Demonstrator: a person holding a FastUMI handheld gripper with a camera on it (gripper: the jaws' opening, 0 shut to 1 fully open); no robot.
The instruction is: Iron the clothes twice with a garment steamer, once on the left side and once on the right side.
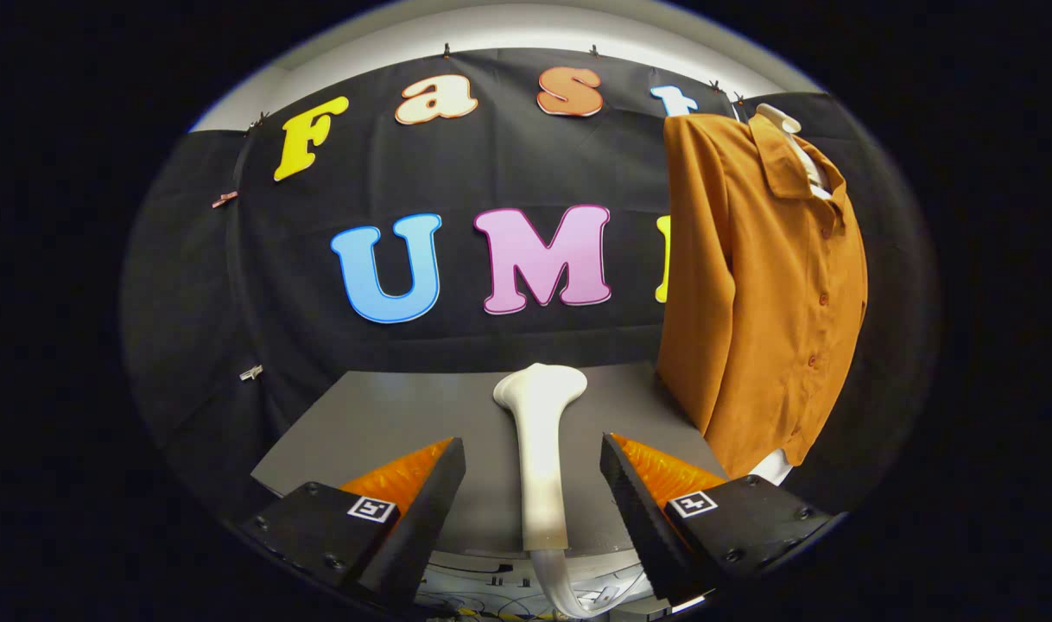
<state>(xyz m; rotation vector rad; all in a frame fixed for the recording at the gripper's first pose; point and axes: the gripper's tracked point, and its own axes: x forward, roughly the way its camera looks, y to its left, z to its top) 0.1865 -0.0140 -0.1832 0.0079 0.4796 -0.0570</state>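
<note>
A white garment steamer (pixel 539 441) lies on the grey table (pixel 379 423), its handle running toward me between my two fingers and its flared head pointing away. My gripper (pixel 533 453) is open, with a gap on each side between the fingers and the handle. An orange-brown button-up shirt (pixel 763 285) hangs upright on a white hanger stand to the right, beyond the right finger, its hem reaching down to the table's right corner.
The black cloth wall stands behind the table. A white hose (pixel 569 592) runs down from the steamer's handle past the table's near edge, where cables lie on the floor below.
</note>
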